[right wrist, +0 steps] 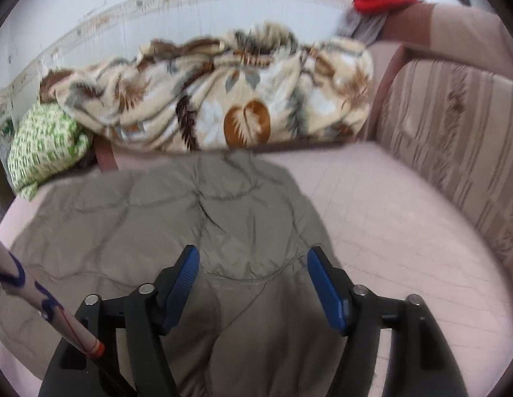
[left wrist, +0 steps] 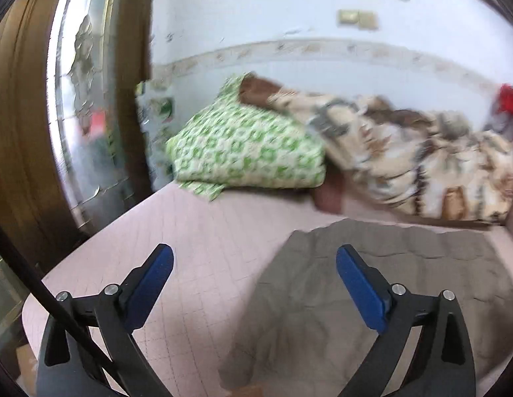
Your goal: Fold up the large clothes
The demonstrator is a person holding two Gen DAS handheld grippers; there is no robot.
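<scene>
A large grey-brown quilted jacket (right wrist: 177,218) lies spread on the pink bed sheet (right wrist: 389,218). In the left wrist view the jacket (left wrist: 372,297) fills the lower right. My left gripper (left wrist: 255,254) is open and empty, above the jacket's left edge and the bare sheet (left wrist: 197,241). My right gripper (right wrist: 253,258) is open and empty, just above the jacket near a curved seam, with the cloth between and below its blue fingers (right wrist: 183,284).
A leaf-patterned blanket (right wrist: 223,92) is bunched along the back wall. A green-and-white pillow (left wrist: 246,145) lies at the back left. A striped headboard cushion (right wrist: 455,139) stands on the right, with red cloth (right wrist: 382,0) above it. A mirrored wardrobe door (left wrist: 87,99) stands at the left.
</scene>
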